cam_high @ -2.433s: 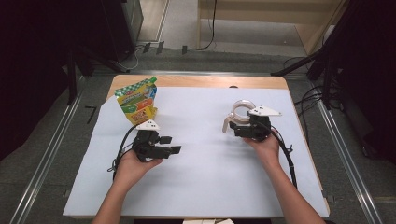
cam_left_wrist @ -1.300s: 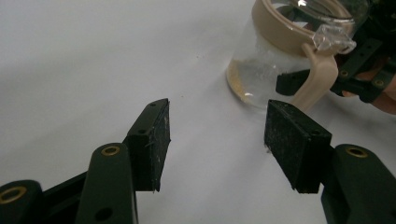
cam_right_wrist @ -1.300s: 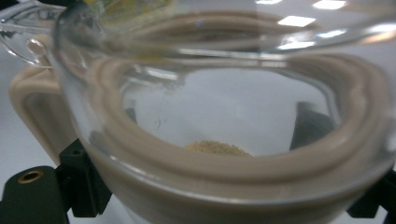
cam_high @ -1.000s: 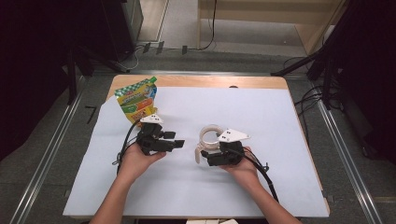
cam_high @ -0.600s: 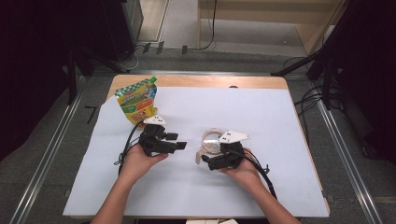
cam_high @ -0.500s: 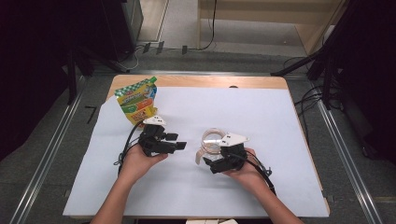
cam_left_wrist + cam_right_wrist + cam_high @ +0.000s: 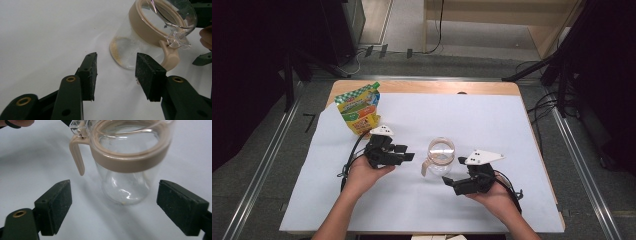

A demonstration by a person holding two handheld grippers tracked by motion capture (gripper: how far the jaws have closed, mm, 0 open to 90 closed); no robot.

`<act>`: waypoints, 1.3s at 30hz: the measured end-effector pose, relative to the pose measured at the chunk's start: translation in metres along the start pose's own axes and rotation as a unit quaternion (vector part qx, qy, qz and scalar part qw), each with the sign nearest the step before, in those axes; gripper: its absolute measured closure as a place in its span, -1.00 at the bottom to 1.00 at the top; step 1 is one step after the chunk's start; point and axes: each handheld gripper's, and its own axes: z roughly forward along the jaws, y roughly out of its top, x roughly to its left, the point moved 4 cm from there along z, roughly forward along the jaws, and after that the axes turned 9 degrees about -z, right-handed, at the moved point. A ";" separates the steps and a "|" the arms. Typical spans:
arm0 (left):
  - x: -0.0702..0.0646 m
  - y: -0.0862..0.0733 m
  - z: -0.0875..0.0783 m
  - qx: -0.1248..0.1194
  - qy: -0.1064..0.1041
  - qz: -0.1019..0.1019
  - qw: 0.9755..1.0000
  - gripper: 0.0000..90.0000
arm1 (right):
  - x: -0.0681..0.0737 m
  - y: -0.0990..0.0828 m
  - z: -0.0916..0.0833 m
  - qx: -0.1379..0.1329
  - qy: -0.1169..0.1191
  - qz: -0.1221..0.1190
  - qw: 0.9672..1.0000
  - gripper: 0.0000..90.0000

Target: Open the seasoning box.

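jar (image 7: 126,167): rim cut by top edge | snack bag (image 7: 358,108): print unreadable

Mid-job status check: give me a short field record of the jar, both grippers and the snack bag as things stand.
jar: clear glass jar with beige collar and handle, clear lid, upright on the white table cover
jar contents: nearly empty, some tan residue low inside
left gripper: jaws apart, nothing between them, jaws have just been closing, pointing at the jar
right gripper: jaws wide, jaws have just been closing a little, clear of the jar
snack bag: standing at the far left, untouched
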 end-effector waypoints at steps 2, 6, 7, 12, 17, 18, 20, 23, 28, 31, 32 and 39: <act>-0.001 0.000 0.002 0.001 0.000 -0.001 1.000 0.37 | -0.001 -0.001 -0.007 -0.004 0.001 -0.003 1.000 -0.43; -0.004 -0.001 0.006 0.004 0.002 0.001 1.000 0.67 | -0.005 -0.003 -0.012 0.000 -0.011 -0.017 1.000 -0.13; -0.005 -0.001 0.007 0.007 0.003 0.003 1.000 0.75 | -0.006 -0.003 -0.011 0.001 -0.016 -0.019 1.000 -0.09; -0.011 -0.002 0.014 0.017 -0.014 0.006 1.000 0.93 | -0.008 -0.003 -0.009 0.005 -0.010 -0.018 1.000 0.44; -0.017 -0.002 0.020 0.025 -0.023 0.006 0.999 0.99 | -0.009 -0.003 -0.009 0.007 -0.019 -0.007 1.000 1.00; -0.017 -0.003 0.021 0.027 -0.023 0.008 0.999 1.00 | -0.009 -0.003 -0.007 0.006 -0.011 0.008 1.000 1.00; -0.017 -0.004 0.023 0.029 -0.024 0.007 0.999 1.00 | -0.009 -0.002 -0.004 0.000 0.003 0.026 1.000 1.00; -0.020 -0.005 0.026 0.031 -0.029 0.012 0.999 1.00 | -0.008 -0.001 0.001 -0.001 0.006 0.031 1.000 1.00; -0.026 -0.007 0.032 0.040 -0.033 0.015 0.999 0.99 | -0.008 -0.002 0.005 0.004 0.008 0.029 1.000 1.00; -0.031 -0.009 0.033 0.039 -0.028 0.022 0.999 1.00 | -0.009 -0.003 0.005 0.011 0.000 0.028 1.000 1.00; -0.032 -0.009 0.033 0.038 -0.028 0.022 0.999 1.00 | -0.011 -0.003 0.005 0.009 0.001 0.028 1.000 1.00; -0.047 -0.010 0.036 0.034 -0.049 0.032 0.998 1.00 | -0.015 -0.004 0.009 0.007 -0.014 0.036 0.999 1.00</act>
